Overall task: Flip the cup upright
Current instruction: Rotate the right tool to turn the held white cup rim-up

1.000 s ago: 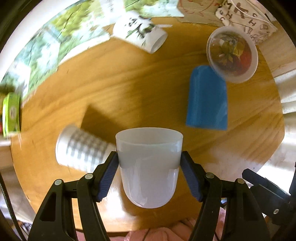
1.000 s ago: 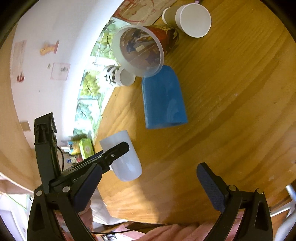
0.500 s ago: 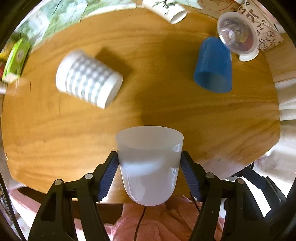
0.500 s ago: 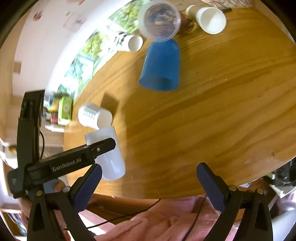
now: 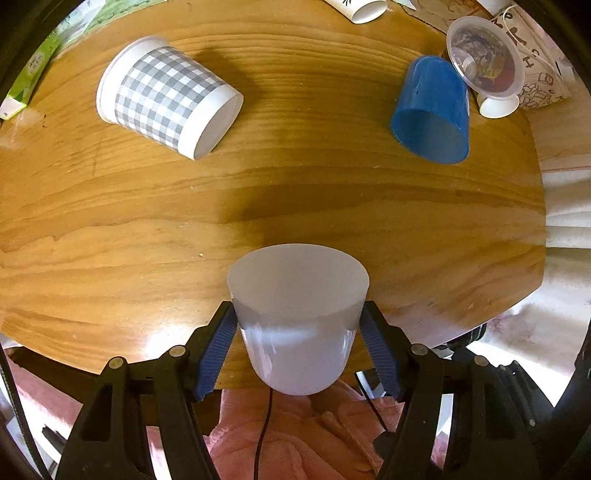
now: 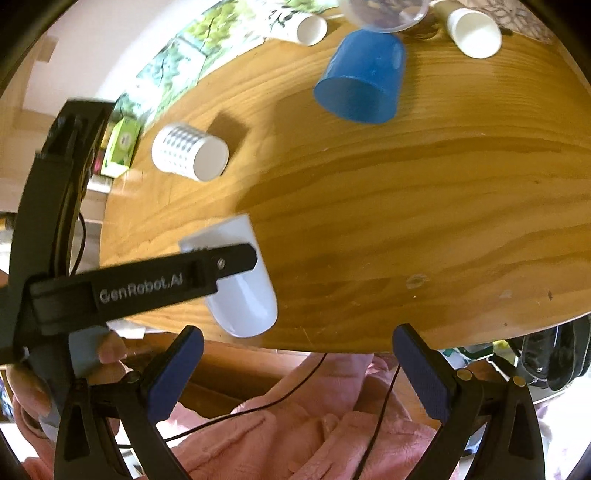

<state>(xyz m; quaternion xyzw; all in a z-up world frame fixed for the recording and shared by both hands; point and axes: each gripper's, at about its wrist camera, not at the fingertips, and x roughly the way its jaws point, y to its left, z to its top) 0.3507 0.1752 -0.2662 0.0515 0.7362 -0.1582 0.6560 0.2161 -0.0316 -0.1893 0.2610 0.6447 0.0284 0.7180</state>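
My left gripper (image 5: 297,325) is shut on a frosted white plastic cup (image 5: 297,317), held by its sides above the near edge of the round wooden table (image 5: 295,206). Its open mouth faces away from the camera. In the right wrist view the same cup (image 6: 243,295) is held tilted in the left gripper (image 6: 218,266), its rounded bottom toward the table's near edge. My right gripper (image 6: 295,365) is open and empty, off the near edge of the table above pink cloth.
A grey checked paper cup (image 5: 166,99) lies on its side at the far left. A blue cup (image 5: 432,110) lies on its side at the far right, next to a clear-lidded cup (image 5: 484,70). More white paper cups (image 6: 472,29) lie at the far edge.
The left gripper has tilted with the white cup, so the cup's mouth now shows more and the table looks nearer. The right gripper has drawn back toward the near table edge.
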